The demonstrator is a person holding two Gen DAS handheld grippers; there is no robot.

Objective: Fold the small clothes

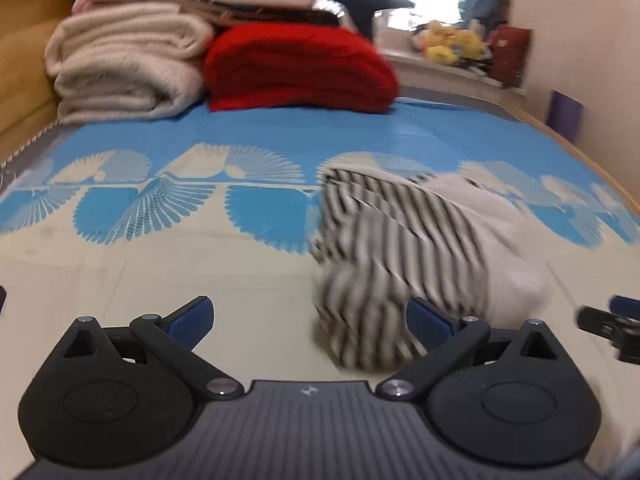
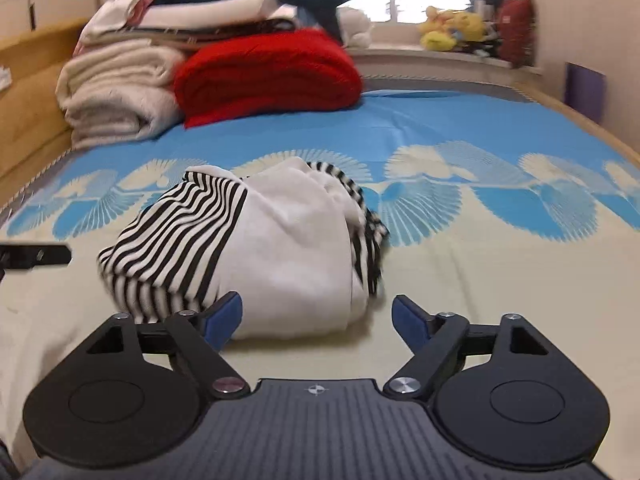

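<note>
A small garment (image 1: 400, 240), black-and-white striped with a plain white part, lies bunched on the blue and cream bed mat (image 1: 160, 264). In the left wrist view it sits ahead and to the right, blurred. My left gripper (image 1: 310, 320) is open, and the cloth's near edge reaches in beside the right fingertip (image 1: 428, 322) without being pinched. In the right wrist view the garment (image 2: 260, 248) lies straight ahead, just beyond my open right gripper (image 2: 318, 320). Each gripper shows at the edge of the other's view: the right gripper (image 1: 612, 328) and the left gripper (image 2: 36, 256).
At the far end of the bed are a folded red blanket (image 2: 268, 72) and a stack of cream blankets (image 2: 116, 92) with more bedding on top. A wooden bed frame (image 2: 28, 92) runs along the left. Plush toys (image 2: 452, 28) sit on the window sill.
</note>
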